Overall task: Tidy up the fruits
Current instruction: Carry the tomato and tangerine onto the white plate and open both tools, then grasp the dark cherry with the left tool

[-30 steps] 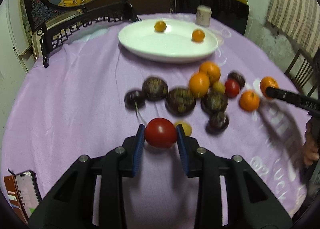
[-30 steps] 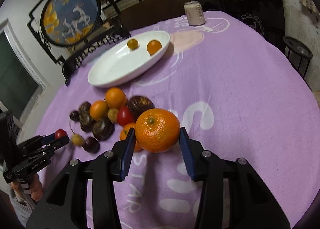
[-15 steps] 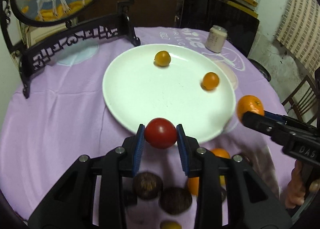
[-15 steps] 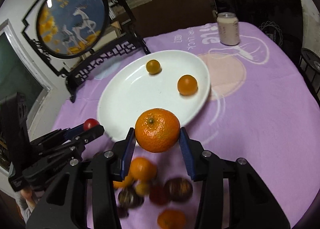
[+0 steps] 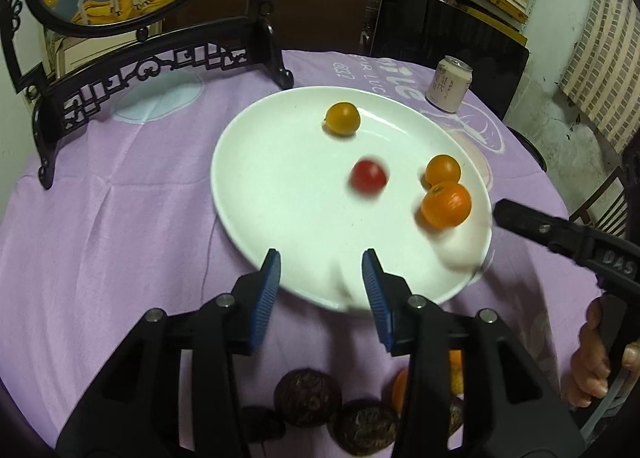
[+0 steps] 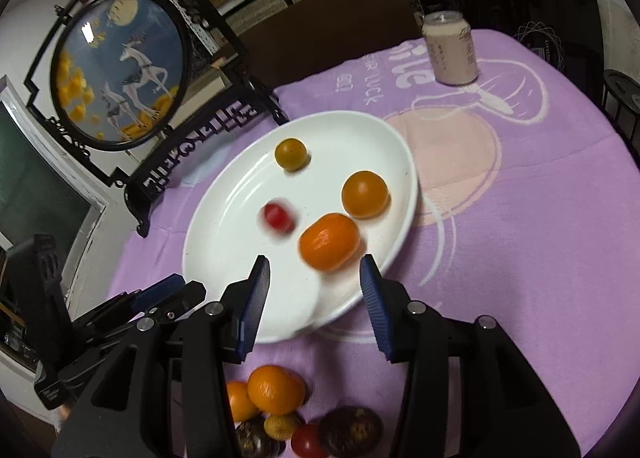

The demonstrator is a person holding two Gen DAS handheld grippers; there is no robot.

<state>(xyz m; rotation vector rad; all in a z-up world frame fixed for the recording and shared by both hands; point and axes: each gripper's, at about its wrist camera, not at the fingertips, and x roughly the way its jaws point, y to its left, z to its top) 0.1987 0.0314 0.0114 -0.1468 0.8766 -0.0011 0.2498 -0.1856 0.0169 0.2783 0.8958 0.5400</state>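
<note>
A white plate (image 5: 280, 218) (image 6: 224, 242) lies on the purple cloth just ahead of both grippers. A red tomato (image 5: 369, 177) (image 6: 277, 217) is blurred, rolling near the plate's middle. A mandarin (image 5: 446, 205) (image 6: 329, 241), also blurred, lies on the plate's right part next to a small orange fruit (image 5: 443, 170). A yellow-orange fruit (image 5: 342, 118) rests farther back. My left gripper (image 5: 322, 258) hangs over the near rim, jaws opening, nothing between them. My right gripper (image 6: 314, 262) stands open over the rim, jaws opening, the mandarin just beyond its tips.
Several dark fruits (image 5: 308, 398), oranges (image 6: 276, 390) and a small tomato (image 6: 306, 440) lie on the cloth below the grippers. A drink can (image 6: 450, 48) stands behind the plate. A round picture screen on a black stand (image 5: 160, 70) occupies the back left. A hand (image 5: 592, 370) holds the right gripper.
Both grippers moved from the fruit pile to the plate. The left one let go of the tomato and the right one the mandarin; both fruits now roll on the plate.
</note>
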